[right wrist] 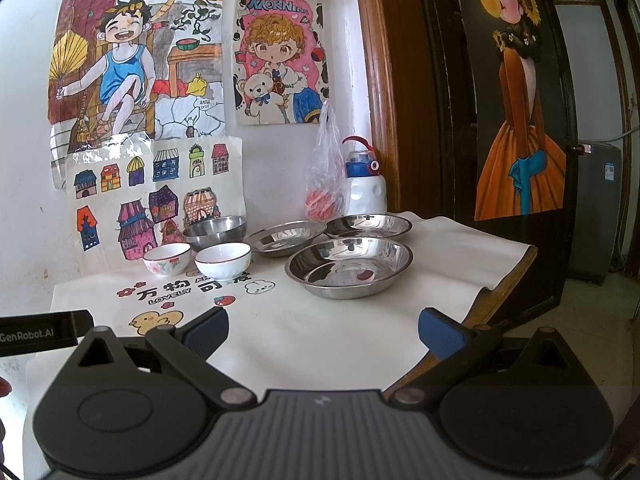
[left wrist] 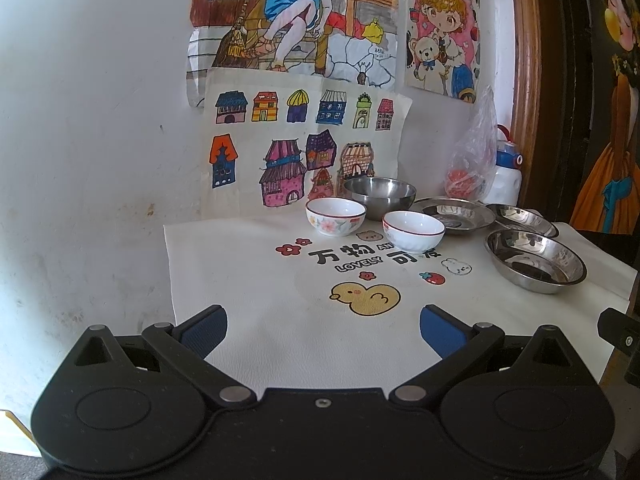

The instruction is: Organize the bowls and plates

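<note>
Six dishes stand loose on the cloth-covered worktop [right wrist: 460, 248], none stacked yet, so I judge the sorting has not begun. Both tongs hang back at the near edge, the left tongs [left wrist: 323, 330] and the right tongs [right wrist: 323, 330] each with the blue pads spread wide apart and nothing between them. All the dishes lie ahead of the tongs, toward the wall. Two white china bowls, one flowered bowl [left wrist: 335, 216] and one plain bowl [left wrist: 413, 230] with a dark rim line, sit near each other but apart, straight ahead of the left tongs. Behind them, close to the wall, stands a deep steel bowl [left wrist: 379, 196]. To the right are three shallow steel plates: the nearest plate [right wrist: 349, 266] lies ahead of the right tongs, with a second plate [right wrist: 284, 238] and a third plate [right wrist: 368, 226] behind it, side by side, their rims very close. The plates are round, so no axis matters; each would likely be taken by its rim. The right tongs are clearly nearer the plates, the left nearer the china bowls. Shiny steel may slip in the pads. A plastic bag [right wrist: 326, 176] and a bottle [right wrist: 366, 184] stand at the back, beyond the plates.
</note>
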Demonstrator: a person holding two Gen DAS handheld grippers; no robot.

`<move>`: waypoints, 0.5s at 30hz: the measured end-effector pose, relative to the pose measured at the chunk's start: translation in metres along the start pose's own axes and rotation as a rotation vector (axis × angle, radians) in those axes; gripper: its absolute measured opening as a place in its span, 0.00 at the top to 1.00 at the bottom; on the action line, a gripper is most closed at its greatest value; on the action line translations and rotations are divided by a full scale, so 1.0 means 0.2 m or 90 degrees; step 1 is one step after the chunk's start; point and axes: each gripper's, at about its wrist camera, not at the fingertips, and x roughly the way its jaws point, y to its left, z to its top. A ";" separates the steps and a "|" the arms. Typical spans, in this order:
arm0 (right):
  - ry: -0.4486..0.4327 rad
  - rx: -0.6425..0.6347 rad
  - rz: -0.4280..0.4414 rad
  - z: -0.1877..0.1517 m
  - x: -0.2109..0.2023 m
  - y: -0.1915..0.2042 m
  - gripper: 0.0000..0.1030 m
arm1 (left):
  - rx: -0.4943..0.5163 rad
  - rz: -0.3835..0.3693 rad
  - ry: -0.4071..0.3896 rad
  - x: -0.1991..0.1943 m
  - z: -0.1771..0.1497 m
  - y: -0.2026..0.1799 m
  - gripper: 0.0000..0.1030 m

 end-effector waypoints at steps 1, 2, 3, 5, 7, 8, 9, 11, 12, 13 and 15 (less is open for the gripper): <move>0.000 0.000 0.000 0.00 0.00 0.00 0.00 | 0.000 0.000 0.001 0.00 0.00 0.00 0.01; 0.001 0.000 0.000 0.00 0.00 0.00 0.00 | 0.000 0.000 0.001 0.01 -0.01 0.01 0.01; 0.001 0.000 0.000 0.00 0.00 0.00 0.00 | 0.000 0.000 0.001 0.01 -0.01 0.01 0.01; 0.002 0.001 0.000 0.00 0.00 0.00 0.00 | 0.001 0.000 0.002 0.01 -0.01 0.01 0.01; 0.004 0.001 -0.001 -0.02 0.02 0.01 0.00 | 0.001 0.001 0.003 0.02 -0.02 0.00 0.01; 0.004 0.000 -0.001 -0.03 0.02 0.01 0.00 | 0.001 0.001 0.003 0.02 -0.02 0.00 0.01; 0.005 0.000 -0.001 -0.03 0.02 0.01 0.00 | 0.002 0.002 0.005 0.03 -0.02 0.00 0.01; 0.007 0.001 0.000 -0.03 0.02 0.01 0.00 | 0.003 0.005 0.008 0.03 -0.03 0.00 0.01; 0.008 0.001 0.000 -0.03 0.02 0.01 0.00 | 0.004 0.005 0.009 0.03 -0.03 0.00 0.01; 0.009 0.001 0.000 -0.04 0.03 0.01 0.00 | 0.005 0.006 0.010 0.04 -0.03 0.00 0.01; 0.011 0.001 0.000 -0.03 0.03 0.01 0.00 | 0.006 0.005 0.013 0.04 -0.03 -0.01 0.01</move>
